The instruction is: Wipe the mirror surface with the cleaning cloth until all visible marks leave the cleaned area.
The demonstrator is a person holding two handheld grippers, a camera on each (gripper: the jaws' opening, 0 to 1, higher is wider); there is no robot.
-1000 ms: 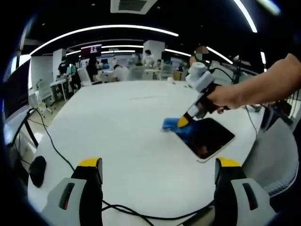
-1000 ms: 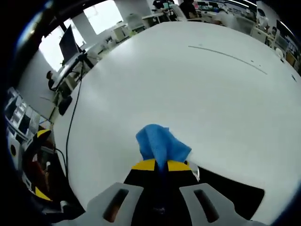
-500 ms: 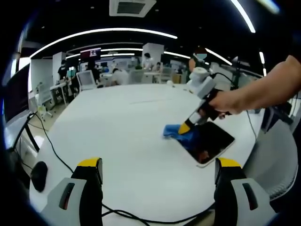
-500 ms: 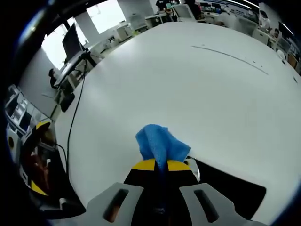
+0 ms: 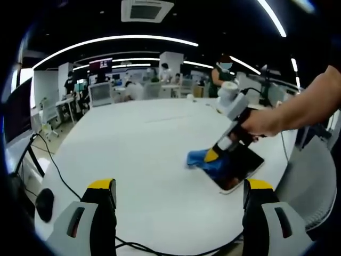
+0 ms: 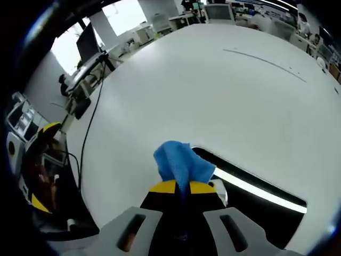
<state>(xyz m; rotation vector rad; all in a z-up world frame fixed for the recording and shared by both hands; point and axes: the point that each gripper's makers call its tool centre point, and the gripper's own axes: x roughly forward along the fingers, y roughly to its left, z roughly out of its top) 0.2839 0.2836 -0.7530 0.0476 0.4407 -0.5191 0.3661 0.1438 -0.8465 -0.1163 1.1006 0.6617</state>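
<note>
- Supporting the work, the broad white bench (image 5: 133, 154) carries the dark rectangular mirror (image 5: 242, 165) flat near its edge.
- Right tongs (image 6: 183, 186) are clamped on the crumpled blue cleaning cloth (image 6: 181, 162), pressing it onto the mirror's corner for wiping.
- Left tongs (image 5: 178, 194) hang wide apart, empty, well clear.

Blue cloth showing against a dark mirror on a white table

The cleaning cloth (image 6: 182, 162) is showing bright blue, the mirror (image 5: 240, 166) dark and white-edged, the table (image 5: 144, 144) plain white, and the right gripper (image 6: 182, 186) is wearing yellow tips on black.
</note>
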